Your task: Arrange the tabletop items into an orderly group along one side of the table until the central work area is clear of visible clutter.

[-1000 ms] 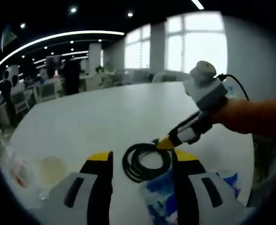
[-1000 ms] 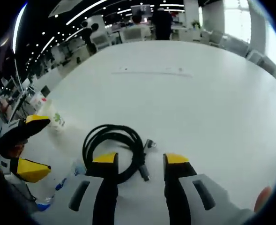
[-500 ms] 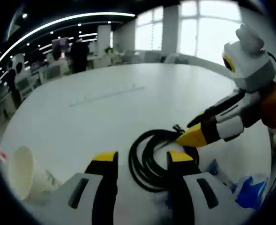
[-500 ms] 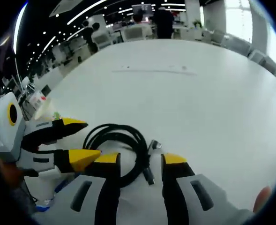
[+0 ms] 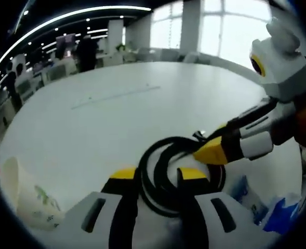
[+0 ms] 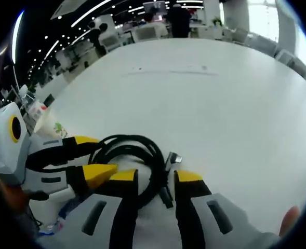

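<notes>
Black coiled rubber cable (image 5: pixel 180 171) lay mid-table, uncleared. Both the left gripper (image 5: pixel 159 176) and right gripper (image 6: pixel 156 177) straddled it part-open, seemingly gripping nothing; a white paper cup (image 5: pixel 23 195) waited near left.

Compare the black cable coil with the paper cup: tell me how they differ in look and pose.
The black cable coil is dark, thin and looped; the paper cup is pale, solid-walled, with a green print. The coil lies flat on the white table, while the cup lies tipped on its side. The coil sits at the tips of both tools, left and right; the cup lies off to the side. Both rest on the table.
</notes>
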